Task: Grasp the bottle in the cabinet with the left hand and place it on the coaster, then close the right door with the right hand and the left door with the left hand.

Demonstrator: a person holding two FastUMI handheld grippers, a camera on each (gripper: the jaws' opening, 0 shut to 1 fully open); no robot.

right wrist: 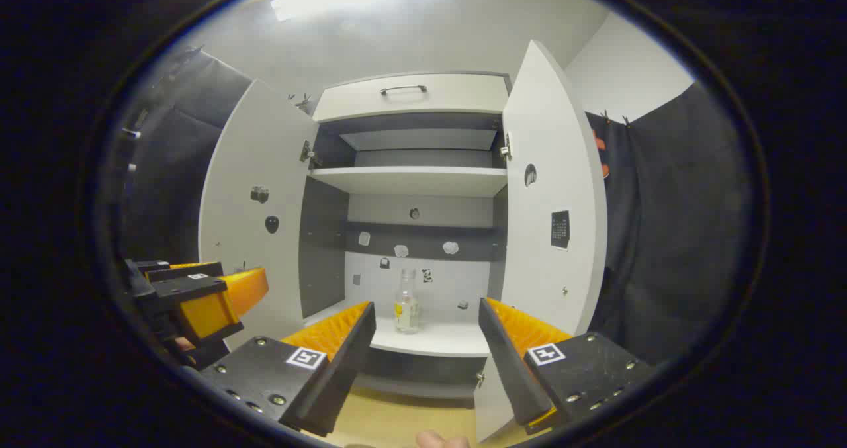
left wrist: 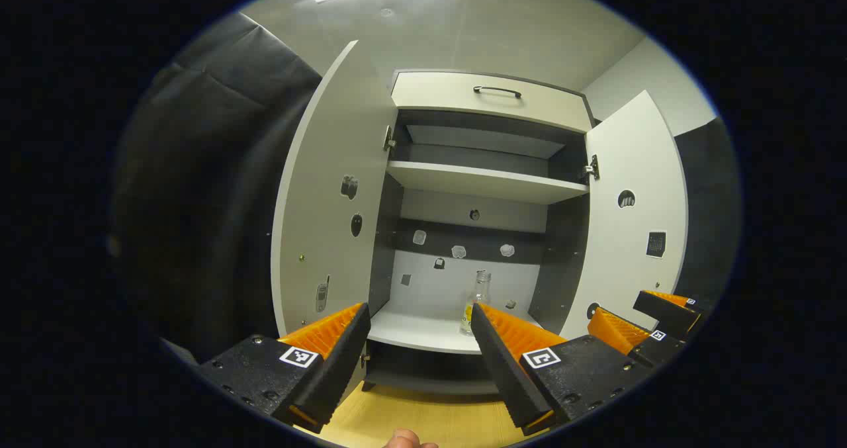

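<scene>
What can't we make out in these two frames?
- Clear glass bottle on the cabinet's lower shelf: base hidden in the left gripper view by the left gripper's finger.
- Coaster: no sign of it; the wooden tabletop is cut off by the bottom edge.
- Small stickers on the cabinet's back wall: too small to identify.
- Right gripper: open, touching nothing.

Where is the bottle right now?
The bottle stands upright on the cabinet's bottom shelf, between the two open doors, nearer the middle in the right gripper view.
</scene>
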